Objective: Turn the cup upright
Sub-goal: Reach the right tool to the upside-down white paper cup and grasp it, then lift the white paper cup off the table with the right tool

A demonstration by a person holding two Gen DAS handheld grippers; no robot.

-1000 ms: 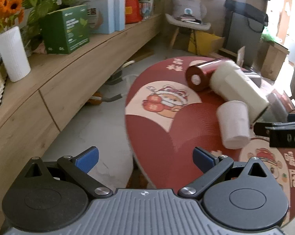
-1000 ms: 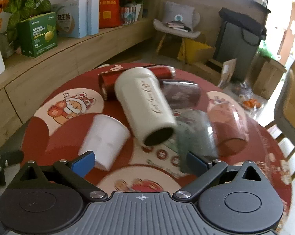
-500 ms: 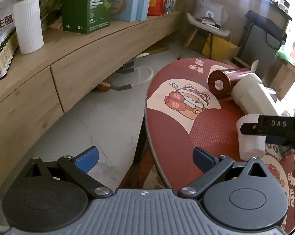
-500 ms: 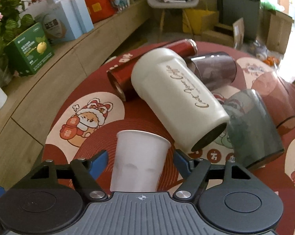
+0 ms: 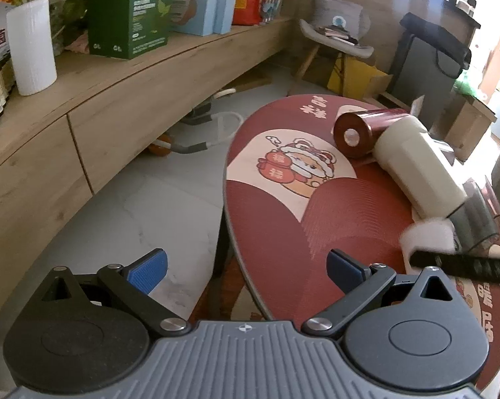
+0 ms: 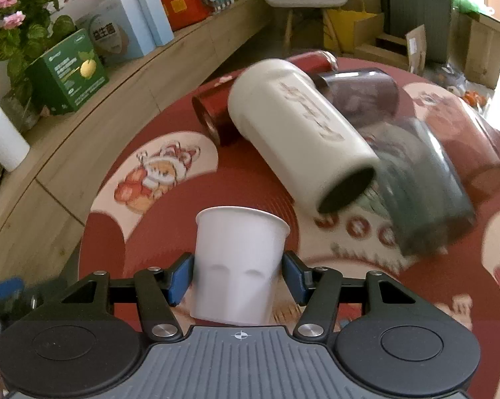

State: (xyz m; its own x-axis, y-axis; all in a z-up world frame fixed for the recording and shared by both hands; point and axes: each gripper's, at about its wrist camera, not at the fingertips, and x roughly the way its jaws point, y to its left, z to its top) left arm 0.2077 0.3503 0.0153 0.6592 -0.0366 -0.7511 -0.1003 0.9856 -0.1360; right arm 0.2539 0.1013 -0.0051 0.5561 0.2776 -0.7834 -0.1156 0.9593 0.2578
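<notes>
White paper cup (image 6: pixel 238 262) sits between the fingers of the right tongs (image 6: pixel 238 277), over the near part of the round red desk (image 6: pixel 200 186). Its open rim points away from the camera, along the fingers. The blue pads (image 6: pixel 180 277) press against both sides of the cup wall, so the right tongs are gripping the cup. In the left wrist view the cup (image 5: pixel 427 239) appears blurred at the right edge of the desk (image 5: pixel 283 232), with a black bar of the right tongs (image 5: pixel 462 267) across it.

The left tongs (image 5: pixel 246 269) are spread wide with nothing between the blue pads (image 5: pixel 148 271). They hang over the left edge of the desk, partly above the floor (image 5: pixel 133 206).

Beyond the paper cup, a cream tumbler (image 6: pixel 299 129) lies on its side, its dark mouth facing the near right. A dark red tumbler (image 6: pixel 216 113) lies touching it on the far left. Two translucent cups, one grey (image 6: pixel 419 183) and one brownish (image 6: pixel 362 94), lie on their sides to the right of the cream tumbler.

A wooden shelf (image 5: pixel 117 99) along the wall carries a green box (image 5: pixel 128 18) and a white vase (image 5: pixel 32 46).
</notes>
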